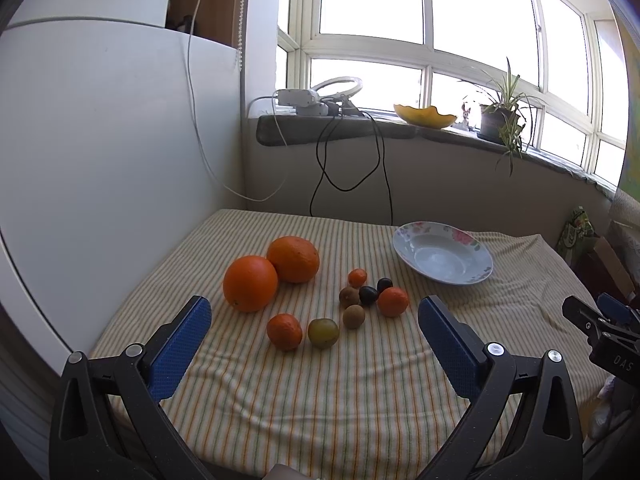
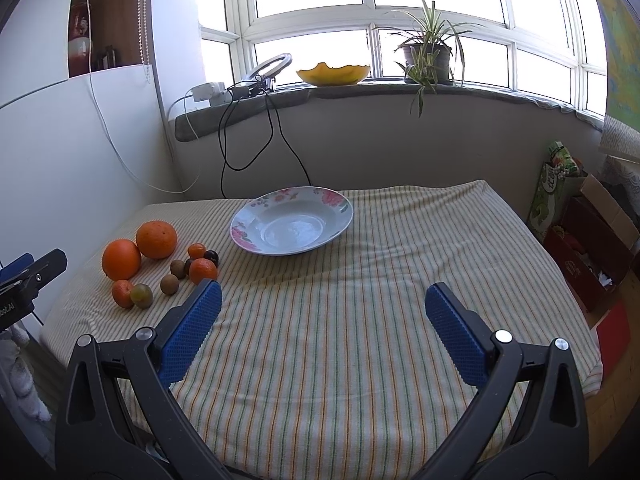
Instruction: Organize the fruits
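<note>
Two big oranges [image 1: 272, 273] [image 2: 138, 249] lie at the left of the striped tablecloth [image 1: 320, 384]. Near them sit small tangerines [image 1: 284, 331], a green plum [image 1: 323, 333] [image 2: 141, 295], brown kiwis [image 1: 353, 316] and dark plums [image 1: 368, 295]. A floral plate [image 1: 443, 253] [image 2: 292, 225] stands empty at the back. My left gripper [image 1: 316, 310] hovers open in front of the fruit, holding nothing. My right gripper [image 2: 323, 294] hangs open over bare cloth, right of the fruit and in front of the plate.
A white panel [image 1: 100, 152] walls the left side. Behind the table a windowsill carries a yellow bowl [image 2: 333, 73], a potted plant [image 2: 428, 56] and chargers with hanging cables [image 2: 256, 136]. Boxes and bags [image 2: 588, 240] stand on the floor at the right.
</note>
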Demonstrator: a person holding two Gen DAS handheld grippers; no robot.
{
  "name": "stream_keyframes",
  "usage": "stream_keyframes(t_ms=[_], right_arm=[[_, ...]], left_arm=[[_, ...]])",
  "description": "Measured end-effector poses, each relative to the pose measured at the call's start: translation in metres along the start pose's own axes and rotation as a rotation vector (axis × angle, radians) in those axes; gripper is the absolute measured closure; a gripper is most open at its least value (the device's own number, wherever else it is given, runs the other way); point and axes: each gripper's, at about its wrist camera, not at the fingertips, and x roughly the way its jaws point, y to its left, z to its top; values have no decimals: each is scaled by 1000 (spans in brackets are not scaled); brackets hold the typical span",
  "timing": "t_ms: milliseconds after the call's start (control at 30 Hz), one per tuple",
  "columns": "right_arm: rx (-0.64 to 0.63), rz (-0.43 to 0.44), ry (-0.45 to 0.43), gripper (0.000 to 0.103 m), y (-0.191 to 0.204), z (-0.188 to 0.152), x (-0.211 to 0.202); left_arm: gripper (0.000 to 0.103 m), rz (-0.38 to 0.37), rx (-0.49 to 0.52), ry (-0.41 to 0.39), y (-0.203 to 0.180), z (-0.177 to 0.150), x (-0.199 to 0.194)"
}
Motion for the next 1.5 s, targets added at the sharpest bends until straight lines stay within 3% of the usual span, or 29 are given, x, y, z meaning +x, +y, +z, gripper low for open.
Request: stream_keyframes(t_ms=[1500], right_arm=[[-29, 27, 38, 0, 15, -5, 17]], left_arm=[[1, 1, -32, 18, 15, -6, 11]])
